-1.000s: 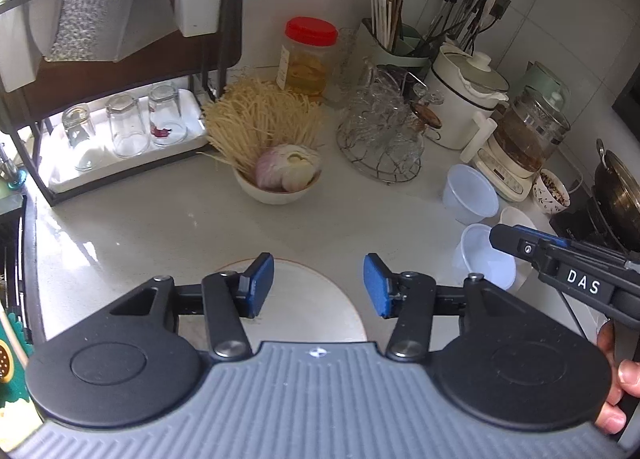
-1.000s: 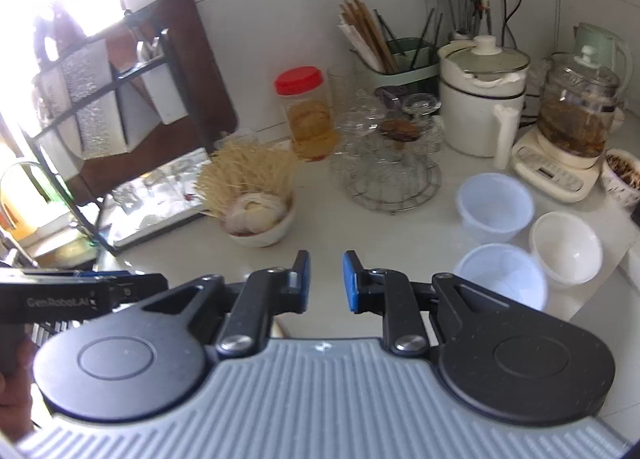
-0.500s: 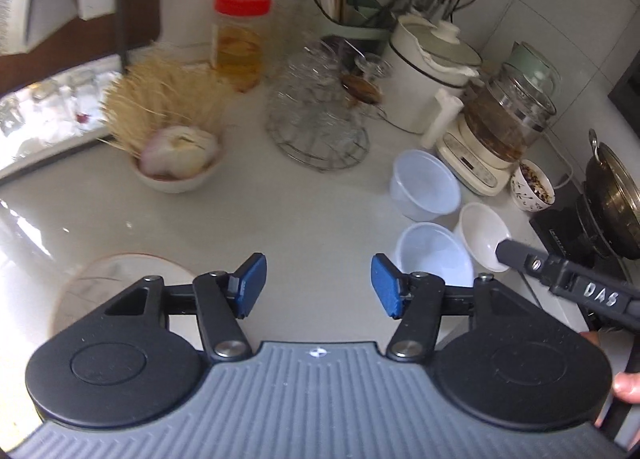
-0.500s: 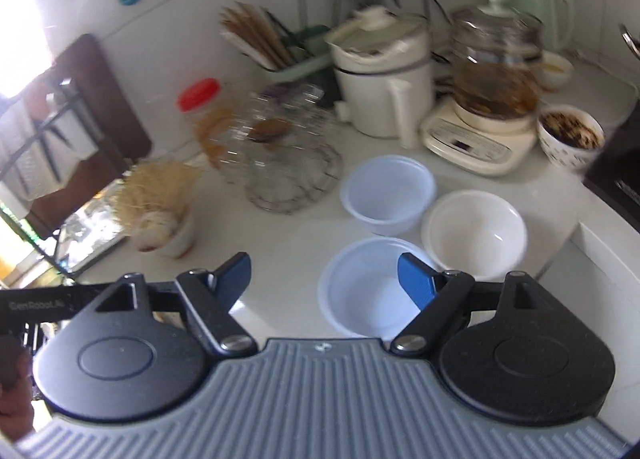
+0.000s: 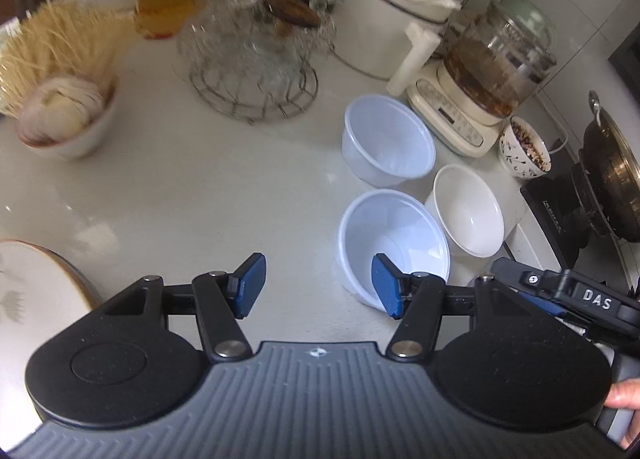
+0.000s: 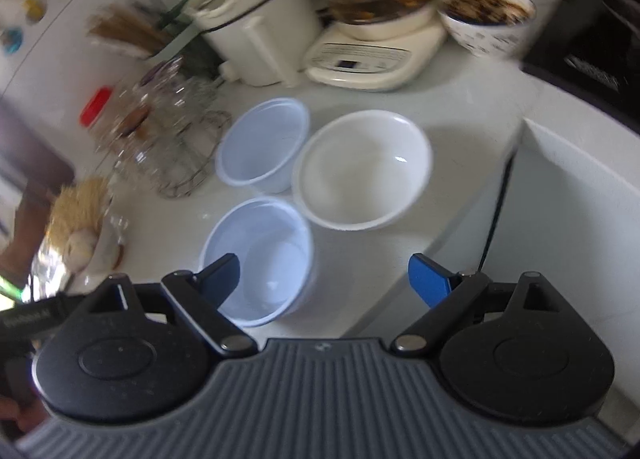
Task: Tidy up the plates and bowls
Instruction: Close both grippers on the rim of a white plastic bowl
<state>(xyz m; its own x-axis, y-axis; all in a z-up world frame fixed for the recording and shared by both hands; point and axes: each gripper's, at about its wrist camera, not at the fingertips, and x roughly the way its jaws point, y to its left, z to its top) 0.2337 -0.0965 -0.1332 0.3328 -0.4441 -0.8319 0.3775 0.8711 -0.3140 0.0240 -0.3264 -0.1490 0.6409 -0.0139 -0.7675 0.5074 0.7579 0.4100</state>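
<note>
Three empty bowls stand together on the white counter: a near bluish plastic bowl (image 5: pixel 394 235) (image 6: pixel 260 259), a far bluish plastic bowl (image 5: pixel 388 139) (image 6: pixel 262 145) and a white bowl (image 5: pixel 468 207) (image 6: pixel 362 169). A white plate (image 5: pixel 24 291) with a brown rim lies at the left edge. My left gripper (image 5: pixel 318 281) is open and empty, its right fingertip in front of the near bowl. My right gripper (image 6: pixel 324 277) hovers over the near bowl and the counter's edge. Its jaws are opening wide, and the pads press on nothing.
Behind the bowls stand a wire rack of glassware (image 5: pixel 256 71), a white cooker (image 5: pixel 396 19), a glass kettle on its base (image 5: pixel 492 71) and a patterned bowl of dark bits (image 5: pixel 524 151). A wok (image 5: pixel 612 187) sits on the stove at right. A noodle bowl (image 5: pixel 60 115) stands at left.
Both grippers have swung right and lower, from the plate and glass rack toward the three bowls. The right jaws went from nearly shut to wide; the left jaws widened slightly.
</note>
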